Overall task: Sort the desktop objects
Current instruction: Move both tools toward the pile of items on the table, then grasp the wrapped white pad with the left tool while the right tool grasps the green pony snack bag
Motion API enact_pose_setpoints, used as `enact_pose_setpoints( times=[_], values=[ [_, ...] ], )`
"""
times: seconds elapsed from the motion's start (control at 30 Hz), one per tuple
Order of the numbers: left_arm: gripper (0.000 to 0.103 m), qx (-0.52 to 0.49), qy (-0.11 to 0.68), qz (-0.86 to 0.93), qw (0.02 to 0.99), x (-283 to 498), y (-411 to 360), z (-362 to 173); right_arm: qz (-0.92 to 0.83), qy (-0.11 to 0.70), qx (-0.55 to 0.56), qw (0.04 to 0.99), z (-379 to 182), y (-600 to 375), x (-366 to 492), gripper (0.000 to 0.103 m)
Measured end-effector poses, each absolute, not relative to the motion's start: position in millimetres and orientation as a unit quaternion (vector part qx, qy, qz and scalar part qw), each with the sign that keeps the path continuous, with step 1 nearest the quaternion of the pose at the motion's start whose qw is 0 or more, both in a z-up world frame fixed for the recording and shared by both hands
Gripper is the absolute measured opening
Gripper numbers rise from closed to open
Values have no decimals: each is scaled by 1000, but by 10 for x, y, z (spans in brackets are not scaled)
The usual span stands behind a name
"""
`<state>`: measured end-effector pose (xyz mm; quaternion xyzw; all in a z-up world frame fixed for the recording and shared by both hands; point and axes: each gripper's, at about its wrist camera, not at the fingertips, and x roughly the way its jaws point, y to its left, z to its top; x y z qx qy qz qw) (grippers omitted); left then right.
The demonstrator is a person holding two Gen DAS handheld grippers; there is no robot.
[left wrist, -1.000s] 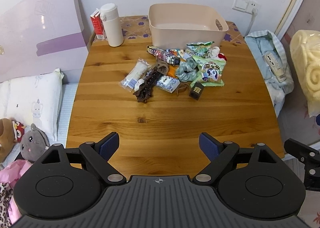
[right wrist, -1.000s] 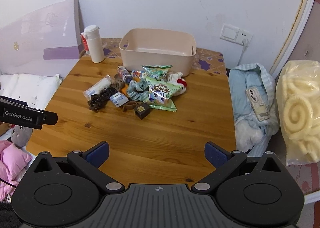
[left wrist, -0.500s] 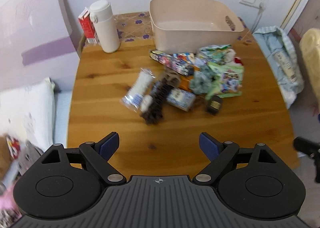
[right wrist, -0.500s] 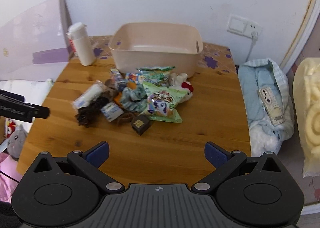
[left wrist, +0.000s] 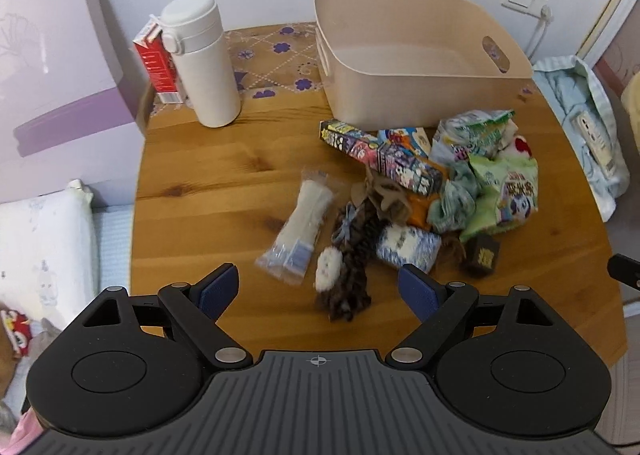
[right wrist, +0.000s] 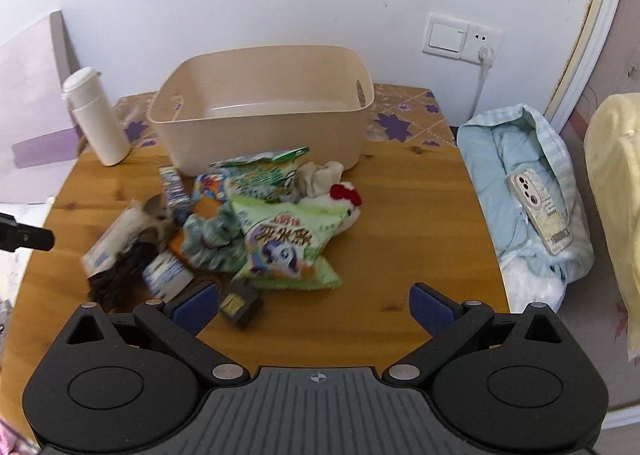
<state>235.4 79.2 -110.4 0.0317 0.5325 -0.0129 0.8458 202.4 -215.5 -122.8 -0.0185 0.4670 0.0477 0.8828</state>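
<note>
On the wooden bench (left wrist: pixel 208 191) the pile to be sorted lies just in front of the empty beige tub (left wrist: pixel 416 67), and nothing has gone in yet. The left claw (left wrist: pixel 319 289) hangs released above the near edge of the pile, holding nothing. Going from the left: the clear packet with a white roll (left wrist: pixel 298 225) looks light and crinkly, likely slippery, so a pinch across its narrow middle should hold better than at the flat sealed ends. Beside it the dark furry strip (left wrist: pixel 352 267) is soft and limp; it will probably droop, so take it near the centre. The long printed box (left wrist: pixel 384 153) seems stiff and is best squeezed across its short sides. The green snack bag (right wrist: pixel 288 243) is puffy and fragile, so its sealed edge is the safer hold. The small dark box (right wrist: pixel 240 303), just beside the left finger of the right claw (right wrist: pixel 316 305), looks rigid and easy to grip on two flat faces. That right claw is likewise spread wide and holds nothing.
</note>
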Motion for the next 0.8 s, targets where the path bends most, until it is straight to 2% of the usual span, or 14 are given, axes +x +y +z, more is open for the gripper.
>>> enact_pose_setpoints(
  times=[0.4,0.8],
  values=[
    [88,105,534,-10,839,2839,895,-1799,72,490,-56,867,-1881,-1883,2672,103],
    [88,129,542,0,831,3128,1016,-2260,74,507,-82,855,-2294,-1776,2966,103]
  ],
)
